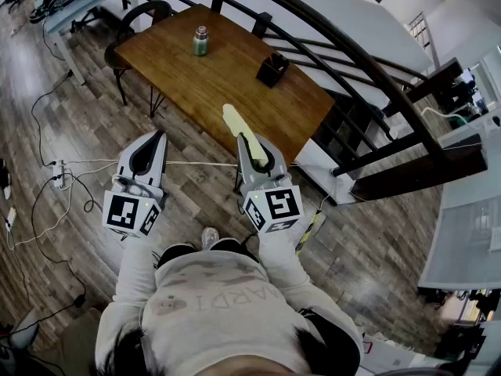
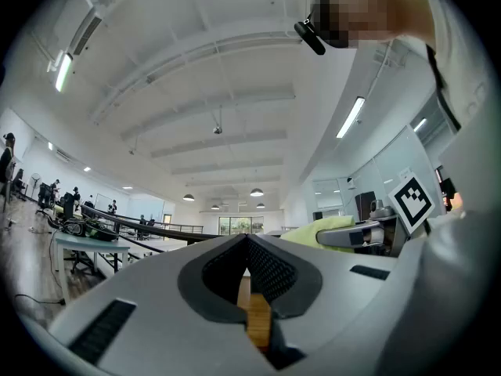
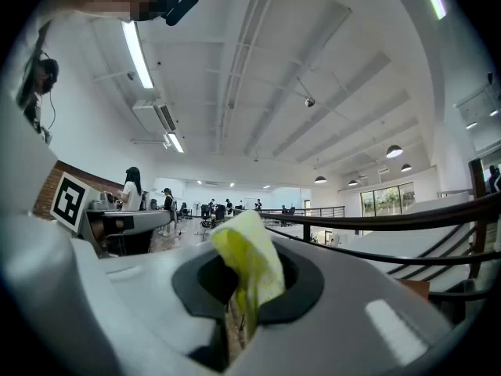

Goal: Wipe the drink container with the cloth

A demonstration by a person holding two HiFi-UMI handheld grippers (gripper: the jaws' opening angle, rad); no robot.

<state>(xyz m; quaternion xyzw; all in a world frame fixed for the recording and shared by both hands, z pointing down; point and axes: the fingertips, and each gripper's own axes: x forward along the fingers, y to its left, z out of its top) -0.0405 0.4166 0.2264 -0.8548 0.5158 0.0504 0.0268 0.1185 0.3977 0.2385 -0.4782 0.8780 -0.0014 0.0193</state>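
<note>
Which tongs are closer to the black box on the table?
Right. The right tongs, holding the yellow cloth, are by the near edge of the table, on the side of the black box. The left tongs are farther away, off to its left, over the floor.

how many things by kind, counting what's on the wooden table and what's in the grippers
drink container: 1
black box: 1
yellow cloth: 1, clamped in the right gripper
total: 3
</note>
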